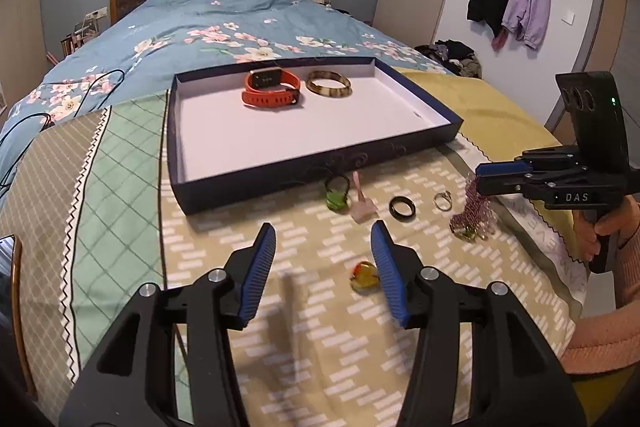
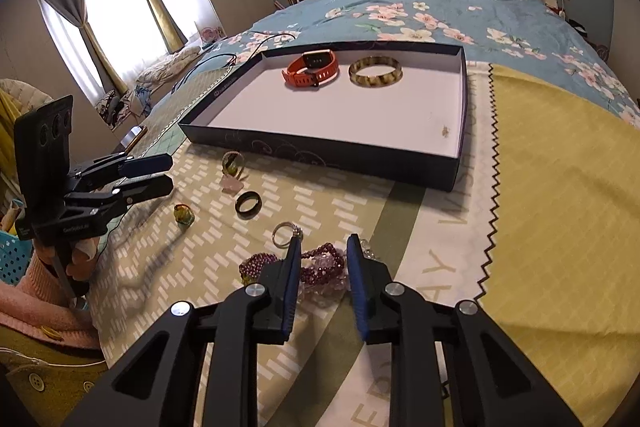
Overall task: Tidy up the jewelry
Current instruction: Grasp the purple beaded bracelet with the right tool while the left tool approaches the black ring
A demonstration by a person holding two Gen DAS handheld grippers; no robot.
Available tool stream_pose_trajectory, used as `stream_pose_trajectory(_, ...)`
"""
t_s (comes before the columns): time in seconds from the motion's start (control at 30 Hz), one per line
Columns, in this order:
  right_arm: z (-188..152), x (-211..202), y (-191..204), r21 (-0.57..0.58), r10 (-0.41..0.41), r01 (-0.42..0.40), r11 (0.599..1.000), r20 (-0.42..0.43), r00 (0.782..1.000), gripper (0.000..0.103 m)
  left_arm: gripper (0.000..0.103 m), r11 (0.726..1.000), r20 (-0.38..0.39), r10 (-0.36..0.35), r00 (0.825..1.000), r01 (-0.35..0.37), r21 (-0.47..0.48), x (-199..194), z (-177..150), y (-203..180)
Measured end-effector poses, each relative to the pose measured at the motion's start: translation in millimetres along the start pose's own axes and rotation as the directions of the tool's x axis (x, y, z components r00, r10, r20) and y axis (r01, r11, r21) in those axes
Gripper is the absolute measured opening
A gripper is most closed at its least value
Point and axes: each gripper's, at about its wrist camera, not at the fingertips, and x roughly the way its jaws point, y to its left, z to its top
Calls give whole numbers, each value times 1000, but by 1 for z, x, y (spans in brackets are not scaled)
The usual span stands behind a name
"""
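Left wrist view: the left gripper [image 1: 323,241] hangs over the patterned cloth [image 1: 304,307] on the bed with its jaws spread wide and nothing between them; a small amber-and-red trinket [image 1: 363,277] lies on the cloth just beside the inner face of its right finger. Ahead sits a shallow dark-blue box tray [image 1: 320,163] with a white floor, holding a red smartwatch [image 1: 272,89] and, just beside it, a tortoiseshell bangle [image 1: 329,85]. Along the tray's near wall, on the cloth, lie a green ring [image 1: 336,191], a pale pink piece [image 1: 363,205], a black ring [image 1: 402,207] and a silver ring [image 1: 442,200]. Further right, the right gripper [image 1: 480,175] comes in from the side, its fingers nearly together around the top of a purple bead bracelet [image 1: 472,213], which drapes from them down to the cloth. In the right wrist view the right gripper [image 2: 324,247] has its fingers narrowly parted with the purple bead bracelet [image 2: 320,267] between and beneath them; whether the pads truly pinch the beads cannot be told. The silver ring [image 2: 284,229] lies just beside the left fingertip, the black ring [image 2: 248,203] beyond it, and the tray [image 2: 320,153] holds the watch [image 2: 314,69] and bangle [image 2: 375,71]
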Motion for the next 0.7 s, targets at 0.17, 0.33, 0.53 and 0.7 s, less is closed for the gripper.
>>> stream_pose_trajectory(0.17,-3,-2,4,-2,8,-8,1000,5,1000,11,52,1000,-2,-10,1000,10,2,0,-1,-4)
stream_pose_trajectory(0.33,-3,-13,8,-12,12,-11,1000,36,999,2,52,1000,-2,-19,1000,19,3,0,-1,-5)
stream_pose_trajectory(0.53,2,-26,15,-21,38,-36,999,74,997,2,52,999,-2,-28,1000,28,21,1,-1,-9)
stream_pose_trajectory(0.7,10,-35,23,-29,61,-57,998,119,991,2,51,999,-9,-27,1000,28,46,7,4,-15)
